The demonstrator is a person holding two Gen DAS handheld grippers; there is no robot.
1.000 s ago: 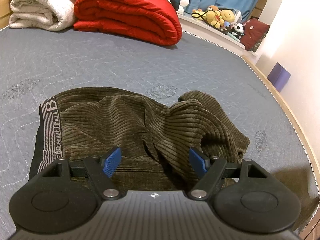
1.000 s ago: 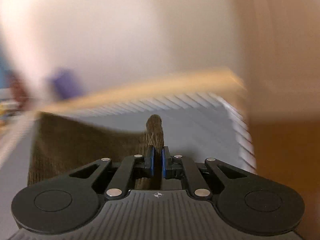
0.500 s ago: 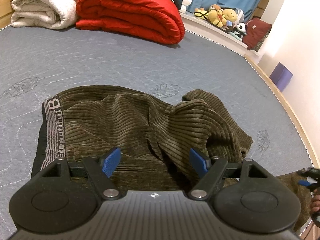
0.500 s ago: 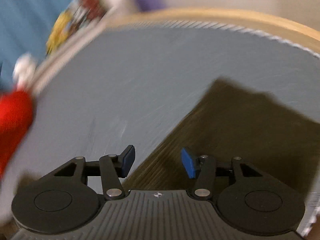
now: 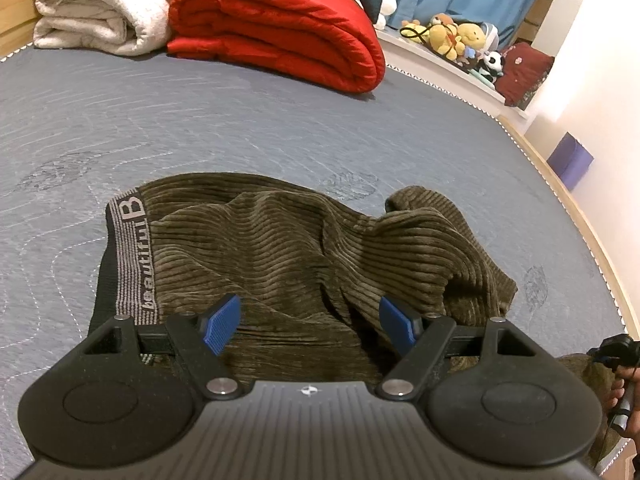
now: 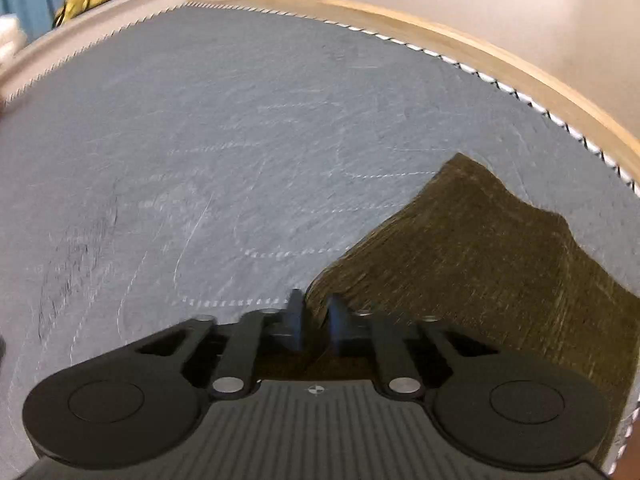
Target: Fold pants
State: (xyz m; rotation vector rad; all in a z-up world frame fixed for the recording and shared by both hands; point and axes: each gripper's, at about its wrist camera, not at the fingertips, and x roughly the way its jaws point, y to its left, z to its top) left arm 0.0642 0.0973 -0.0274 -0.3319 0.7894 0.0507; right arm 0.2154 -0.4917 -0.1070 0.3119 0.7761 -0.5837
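- A bedroom: a grey quilted mattress (image 5: 240,120) fills both views, with a wooden bed frame (image 6: 460,46) along its edge, a folded red blanket (image 5: 280,32) and a rolled white blanket (image 5: 100,16) at the far end, and stuffed toys (image 5: 452,38) on a ledge beyond.
- The pants (image 5: 320,248) — olive corduroy — lie rumpled on the near part of the mattress, close to its right edge. The lettered waistband (image 5: 128,256) sits at the left of the left wrist view; the fabric heaps up toward the right.
- Their long axis appears to run left to right across that view, waist to the left and legs toward the right. The far end of the legs is out of sight there, so I cannot tell how straight they lie.
- The left gripper (image 5: 312,324) hovers just over the bunched middle with its blue pads spread wide, holding nothing.
- The right gripper (image 6: 314,320) has its pads nearly together at the edge of a flat stretch of the pants (image 6: 500,264); the picture is blurred, and cloth sits in the narrow gap, so it looks like a pinch — though I cannot tell how firm.
- Judged step: early, laying the garment out, no fold made yet.
- The next move likely calls for the left tool to close on the cloth near the waist while the right draws the leg end outward, to flatten the heap.
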